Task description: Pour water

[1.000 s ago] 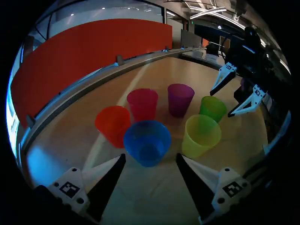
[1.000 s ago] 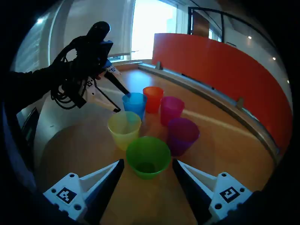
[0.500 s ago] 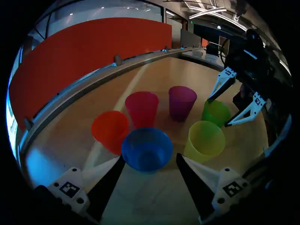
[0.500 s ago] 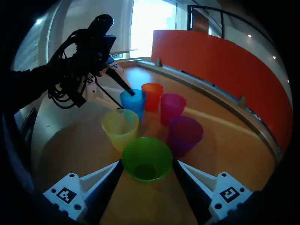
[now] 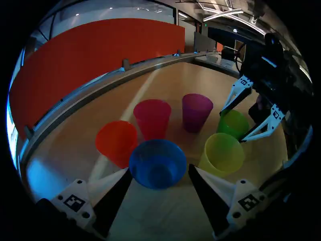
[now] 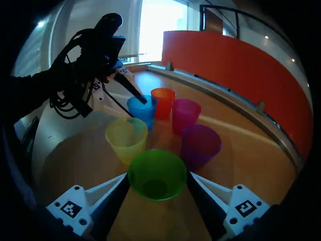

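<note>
Several plastic cups stand in a tight cluster on the wooden table [image 5: 168, 84]. My left gripper [image 5: 160, 168] is open, with the blue cup [image 5: 157, 162] between its fingertips, close to both. Behind it stand the orange cup [image 5: 116, 141], pink cup [image 5: 152, 117], purple cup [image 5: 196, 110] and yellow cup [image 5: 222, 152]. My right gripper [image 6: 158, 174] is open around the green cup [image 6: 157, 173], whose rim nearly fills the gap. In the left gripper view the right gripper [image 5: 232, 126] straddles the green cup [image 5: 232, 120]. The left gripper [image 6: 138, 108] straddles the blue cup [image 6: 141, 109] in the right gripper view.
A long orange partition [image 5: 92, 48] and a metal rail [image 5: 100, 86] run along the table's far side. A hand with dark cables [image 6: 76, 80] holds the left gripper. The table's near rounded edge [image 6: 44, 132] lies left of the cups.
Both grippers have moved forward toward the cluster. The blue cup now sits deeper between the left fingers and the green cup deeper between the right fingers. The cups have not moved.
</note>
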